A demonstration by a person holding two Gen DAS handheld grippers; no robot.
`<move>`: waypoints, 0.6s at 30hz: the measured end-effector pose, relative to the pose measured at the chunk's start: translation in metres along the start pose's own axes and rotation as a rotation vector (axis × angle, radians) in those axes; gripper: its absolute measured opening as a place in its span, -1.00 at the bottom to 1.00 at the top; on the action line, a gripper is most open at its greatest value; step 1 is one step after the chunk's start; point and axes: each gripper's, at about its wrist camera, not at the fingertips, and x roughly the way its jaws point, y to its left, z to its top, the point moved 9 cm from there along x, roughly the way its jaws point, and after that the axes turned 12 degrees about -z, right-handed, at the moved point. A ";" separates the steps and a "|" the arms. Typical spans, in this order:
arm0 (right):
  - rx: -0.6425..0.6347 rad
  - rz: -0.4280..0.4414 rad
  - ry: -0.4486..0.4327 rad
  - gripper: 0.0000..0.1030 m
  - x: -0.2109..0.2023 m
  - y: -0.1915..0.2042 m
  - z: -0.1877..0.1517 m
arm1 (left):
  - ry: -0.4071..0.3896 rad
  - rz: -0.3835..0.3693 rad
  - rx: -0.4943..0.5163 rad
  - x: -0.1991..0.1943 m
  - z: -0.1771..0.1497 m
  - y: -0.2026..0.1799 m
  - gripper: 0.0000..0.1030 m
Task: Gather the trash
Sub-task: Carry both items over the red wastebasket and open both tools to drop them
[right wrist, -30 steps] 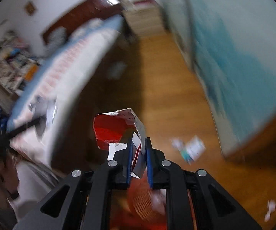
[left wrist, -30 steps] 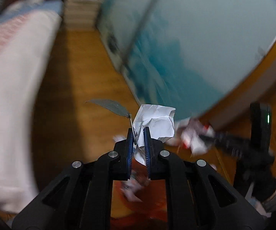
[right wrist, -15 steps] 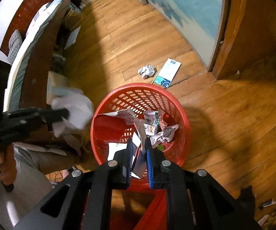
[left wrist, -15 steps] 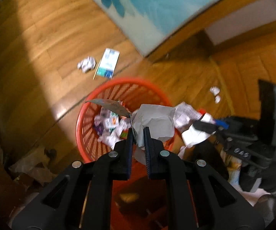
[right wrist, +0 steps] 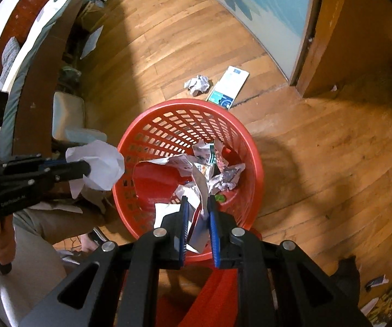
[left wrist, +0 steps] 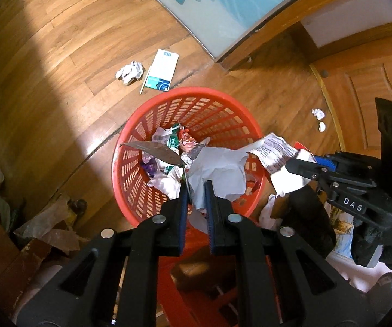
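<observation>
1. Both tongs pointed down over the red basket [left wrist: 223,100], jaws just been opening.
2. Left gripper [left wrist: 196,190]: narrow gap between the jaws, crumpled white paper [left wrist: 217,174] and a dry leaf [left wrist: 158,150] on its stem between them; couldn't tell if the pads pressed on them.
3. Right gripper [right wrist: 197,204]: jaws parted wider, red-and-white wrapper [right wrist: 198,226] loose between them, touching the right pad only.
4. Basket already held mixed wrappers and paper scraps [right wrist: 217,169].
5. On the wood floor [left wrist: 60,41], at 11 o'clock from the basket in the left view: a paper ball [left wrist: 129,72] just beside a flat white-and-teal carton [left wrist: 163,70], carton near the rim.
6. Two small white scraps [left wrist: 318,118] lay at 3 o'clock, well apart from the basket.
</observation>
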 end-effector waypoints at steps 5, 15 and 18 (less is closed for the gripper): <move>0.014 -0.030 -0.037 -0.07 -0.010 -0.006 0.009 | -0.008 0.018 -0.015 -0.003 0.000 0.002 0.48; 0.003 -0.040 -0.064 -0.07 -0.023 0.007 0.019 | -0.082 0.000 -0.042 -0.024 0.006 0.006 0.48; -0.029 -0.038 -0.065 -0.07 -0.025 0.023 0.020 | -0.156 -0.019 -0.066 -0.045 0.010 0.009 0.48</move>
